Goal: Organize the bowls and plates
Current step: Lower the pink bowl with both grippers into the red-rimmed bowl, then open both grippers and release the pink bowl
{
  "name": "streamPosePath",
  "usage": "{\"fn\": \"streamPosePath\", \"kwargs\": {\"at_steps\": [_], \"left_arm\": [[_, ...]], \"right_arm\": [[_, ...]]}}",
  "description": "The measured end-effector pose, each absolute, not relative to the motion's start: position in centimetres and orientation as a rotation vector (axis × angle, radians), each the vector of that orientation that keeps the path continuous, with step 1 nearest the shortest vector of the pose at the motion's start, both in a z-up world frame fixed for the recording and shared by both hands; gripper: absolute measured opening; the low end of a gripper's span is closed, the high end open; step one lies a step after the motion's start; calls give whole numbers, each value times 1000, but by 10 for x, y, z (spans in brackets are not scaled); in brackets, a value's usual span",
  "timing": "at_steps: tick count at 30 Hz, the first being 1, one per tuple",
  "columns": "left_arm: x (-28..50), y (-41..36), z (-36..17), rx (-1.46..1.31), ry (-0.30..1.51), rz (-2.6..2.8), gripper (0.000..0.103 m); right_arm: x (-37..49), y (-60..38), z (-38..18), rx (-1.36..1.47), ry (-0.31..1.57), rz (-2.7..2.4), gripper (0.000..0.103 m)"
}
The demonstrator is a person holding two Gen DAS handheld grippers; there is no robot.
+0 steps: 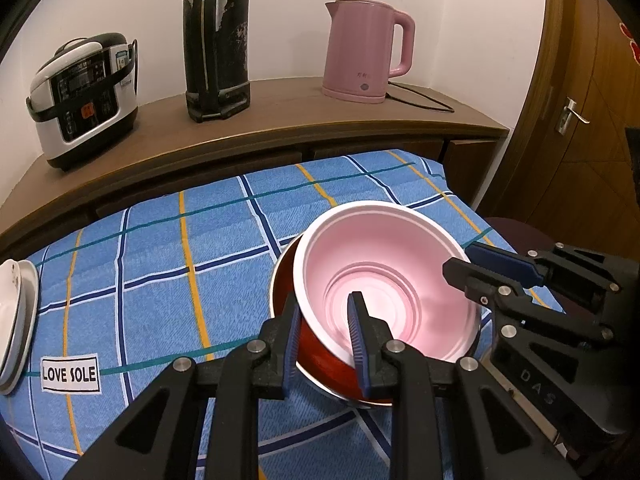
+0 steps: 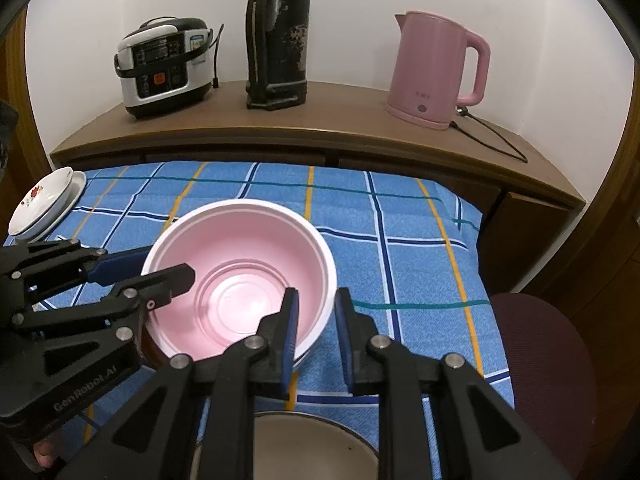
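Left tongs (image 1: 326,344) straddle the near rim of the pink plastic bowl (image 1: 394,276), one finger inside, one outside against the red metal-rimmed bowl (image 1: 320,356) it nests in. Right tongs (image 1: 476,272) reach over the bowl's far-right rim. Beneath, the blue checked tablecloth (image 1: 160,260); far left, stacked white plates (image 1: 16,316).

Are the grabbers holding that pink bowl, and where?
Both straddle the pink bowl at its rim, left gripper and right gripper on opposite sides. Whether they actually pinch it cannot be told.
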State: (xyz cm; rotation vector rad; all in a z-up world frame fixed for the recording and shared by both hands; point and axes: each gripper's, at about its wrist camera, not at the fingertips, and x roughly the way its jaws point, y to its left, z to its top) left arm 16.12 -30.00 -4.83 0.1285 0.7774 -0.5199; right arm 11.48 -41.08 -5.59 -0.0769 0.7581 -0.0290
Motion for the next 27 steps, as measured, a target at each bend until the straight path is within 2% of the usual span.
{"fn": "streamPosePath", "kwargs": {"at_steps": [27], "left_arm": [[157, -295, -46, 109, 764, -525, 25]], "right_arm": [[115, -405, -58, -101, 773, -18, 22]]}}
